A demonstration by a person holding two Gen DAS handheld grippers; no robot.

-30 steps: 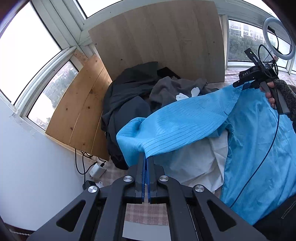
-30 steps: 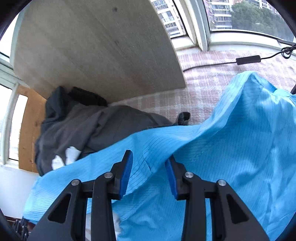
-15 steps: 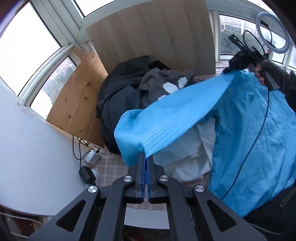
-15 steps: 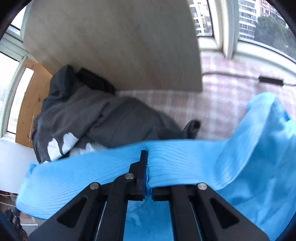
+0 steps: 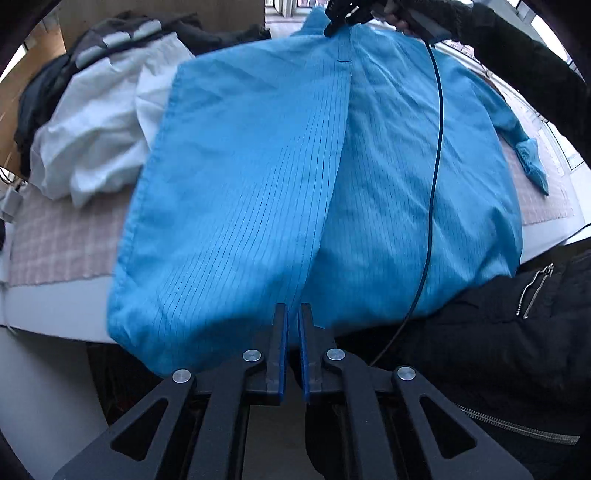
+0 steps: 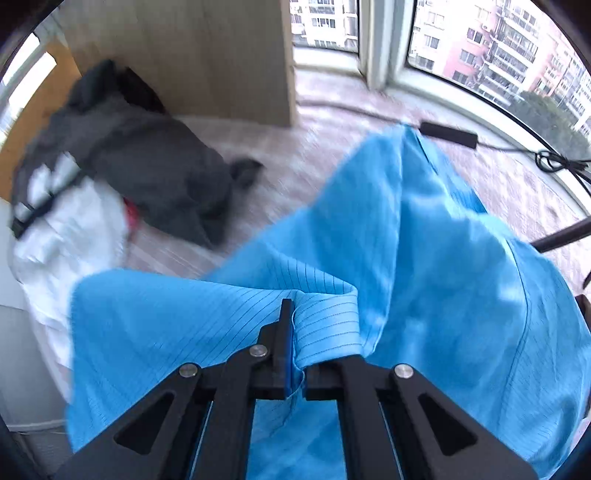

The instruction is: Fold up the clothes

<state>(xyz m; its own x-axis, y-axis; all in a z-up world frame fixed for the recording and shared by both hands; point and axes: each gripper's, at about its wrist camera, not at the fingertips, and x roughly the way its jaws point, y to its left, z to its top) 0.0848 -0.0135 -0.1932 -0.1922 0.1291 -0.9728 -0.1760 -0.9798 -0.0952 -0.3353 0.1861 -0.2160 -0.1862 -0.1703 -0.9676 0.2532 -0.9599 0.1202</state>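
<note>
Jaws nearly together on the left gripper [image 5: 291, 325], a thin gap between the blue pads with the hem of the blue garment [image 5: 258, 177] pinched in it. The right gripper [image 6: 295, 332] has its jaws clamped on a bunched fold of the same garment, the cloth wrapping over its right finger.

In the left wrist view the right gripper [image 5: 347, 14] shows at the far edge of the garment, held by a hand [image 5: 402, 14] in a dark sleeve, with a thin blue cable [image 5: 432, 177] trailing down across the cloth. The garment is stretched between the two grippers over the counter [image 5: 62, 240], which has a pale checked cover; one cuffed sleeve [image 5: 532, 162] lies out to the right.

Beside it on the left sits a crumpled white garment [image 5: 92, 129], and behind that a heap of dark grey clothes [image 6: 147, 166] against a wooden board [image 6: 207, 55]. No writing or labels can be read anywhere.
</note>
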